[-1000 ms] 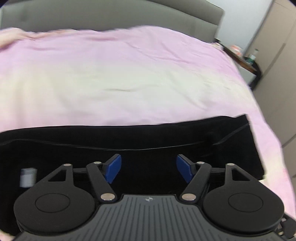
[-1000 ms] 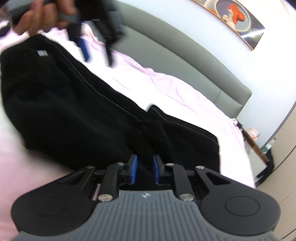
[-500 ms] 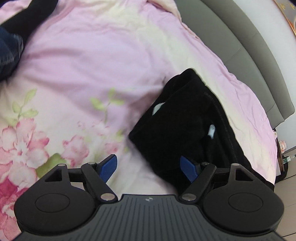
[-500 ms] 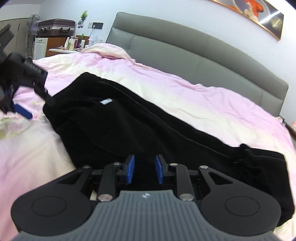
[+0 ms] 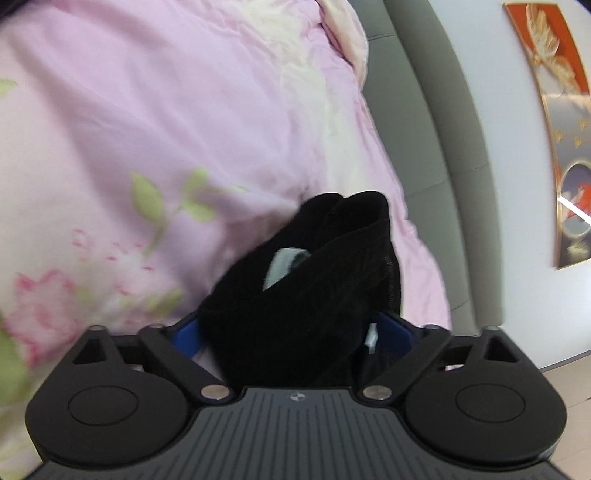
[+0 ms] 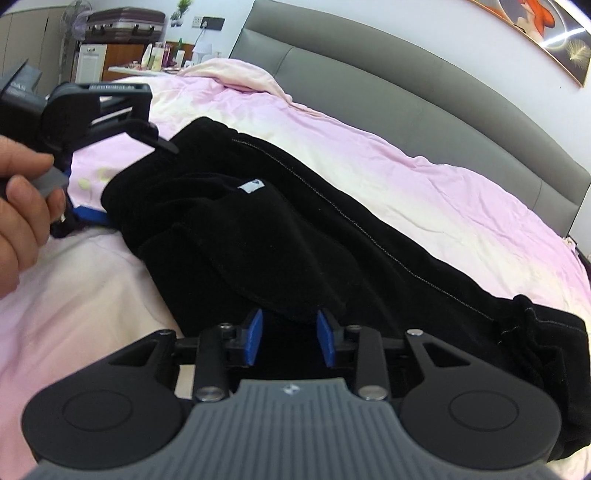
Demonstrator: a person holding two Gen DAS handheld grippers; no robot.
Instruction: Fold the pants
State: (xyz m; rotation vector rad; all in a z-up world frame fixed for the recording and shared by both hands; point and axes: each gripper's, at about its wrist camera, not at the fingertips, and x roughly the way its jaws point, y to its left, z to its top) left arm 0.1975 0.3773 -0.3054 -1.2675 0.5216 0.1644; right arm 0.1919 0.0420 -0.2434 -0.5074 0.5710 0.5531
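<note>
- Bedroom: bed w/ pink floral quilt (image 5: pixel 155 122), grey padded headboard (image 6: pixel 388 74) behind, framed picture (image 5: pixel 565 147) on white wall; suitcase (image 6: pixel 123 24) on a shelf + cluttered desk in far corner
- Black pants (image 6: pixel 295 236) lie on the quilt, folded lengthwise, running from waist end at left of right-wrist view to leg cuffs at right; white label (image 6: pixel 251 185) shows near the waist
- Left gripper (image 5: pixel 295 332) at the waist end, jaws spread as wide as they go & have just been opening; bunched waist fabric sits between the blue pads (image 5: pixel 186 334), near side looks to brush the cloth, no squeeze seen, so not gripping
- In right-wrist view left gripper (image 6: pixel 107 177) is at upper left, a person's hand (image 6: pixel 22 221) on its handle
- Right gripper (image 6: pixel 290 338) over mid pants, jaws partly apart & have just been opening; blue pads (image 6: pixel 254 336) stand clear either side of a fold edge, black cloth in the gap but not pinched
- Pants rest on the bed on their own, neither claw has hold
</note>
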